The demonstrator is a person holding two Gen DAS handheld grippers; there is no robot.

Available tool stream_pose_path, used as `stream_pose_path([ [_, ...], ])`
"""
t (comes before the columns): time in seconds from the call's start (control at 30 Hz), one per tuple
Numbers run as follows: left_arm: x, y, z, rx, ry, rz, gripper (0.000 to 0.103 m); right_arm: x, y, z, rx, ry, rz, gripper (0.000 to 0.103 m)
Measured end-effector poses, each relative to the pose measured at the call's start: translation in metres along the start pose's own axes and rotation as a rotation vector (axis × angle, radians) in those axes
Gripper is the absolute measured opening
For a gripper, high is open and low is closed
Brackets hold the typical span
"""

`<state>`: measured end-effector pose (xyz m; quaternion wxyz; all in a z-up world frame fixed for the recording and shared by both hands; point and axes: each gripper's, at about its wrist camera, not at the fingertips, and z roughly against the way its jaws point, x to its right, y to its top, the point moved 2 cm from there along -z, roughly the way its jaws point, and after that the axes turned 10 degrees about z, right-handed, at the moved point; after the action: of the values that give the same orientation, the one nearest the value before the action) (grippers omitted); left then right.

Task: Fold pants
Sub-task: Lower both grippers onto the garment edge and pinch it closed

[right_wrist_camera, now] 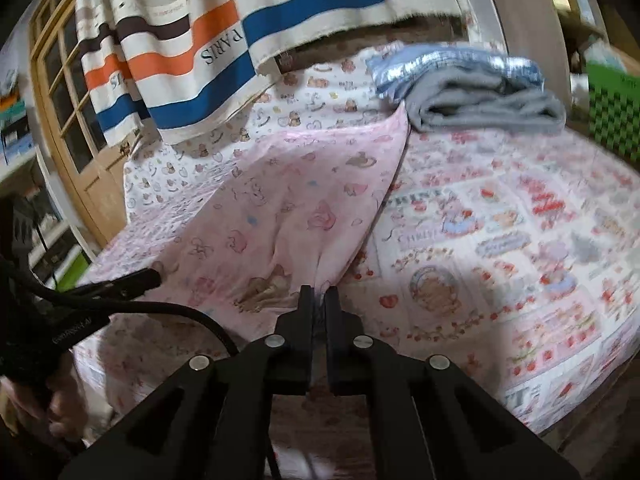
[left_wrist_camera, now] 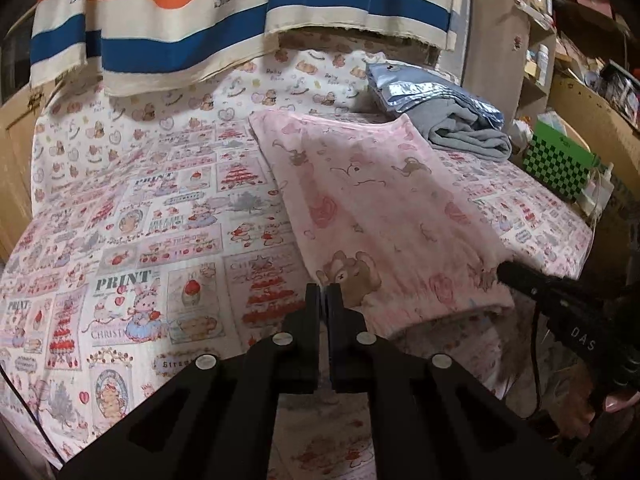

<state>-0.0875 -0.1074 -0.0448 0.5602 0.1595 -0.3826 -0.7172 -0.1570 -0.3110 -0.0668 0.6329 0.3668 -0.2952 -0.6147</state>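
Observation:
The pink pants [left_wrist_camera: 372, 204] with a bear and heart print lie stretched lengthwise on the bed, the far end near the grey clothes. My left gripper [left_wrist_camera: 324, 292] is shut on the near left corner of the pants. My right gripper [right_wrist_camera: 319, 294] is shut on the near right corner of the pants [right_wrist_camera: 280, 208]. Both hold the near edge lifted off the bed. The right gripper also shows in the left wrist view [left_wrist_camera: 504, 274], and the left gripper shows in the right wrist view [right_wrist_camera: 154, 276].
The bed sheet [left_wrist_camera: 120, 240] has a busy cartoon print. A folded grey garment [left_wrist_camera: 468, 136] and a blue quilted item [left_wrist_camera: 420, 84] lie at the far right. A striped curtain [left_wrist_camera: 180, 20] hangs behind. A green checkered box [left_wrist_camera: 560, 160] and shelves stand right.

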Motion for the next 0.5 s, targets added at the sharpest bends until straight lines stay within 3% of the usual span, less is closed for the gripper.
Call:
stream_pose_path([
  [0.2,-0.005,-0.001,0.011,0.028,0.006,-0.009,0.004,0.003,0.004,0.016,0.047,-0.063,0.089,0.005],
  [0.27,-0.009,-0.001,0.015,0.04,0.014,-0.004,0.004,0.008,0.006,0.02,0.054,-0.07,0.082,0.017],
  [0.33,-0.012,-0.002,0.02,0.053,0.018,0.005,0.005,0.014,0.007,0.026,0.077,-0.065,0.059,0.042],
  [0.5,-0.012,-0.005,0.029,0.087,0.035,-0.004,0.015,0.011,0.012,0.036,0.115,-0.052,0.092,0.043],
])
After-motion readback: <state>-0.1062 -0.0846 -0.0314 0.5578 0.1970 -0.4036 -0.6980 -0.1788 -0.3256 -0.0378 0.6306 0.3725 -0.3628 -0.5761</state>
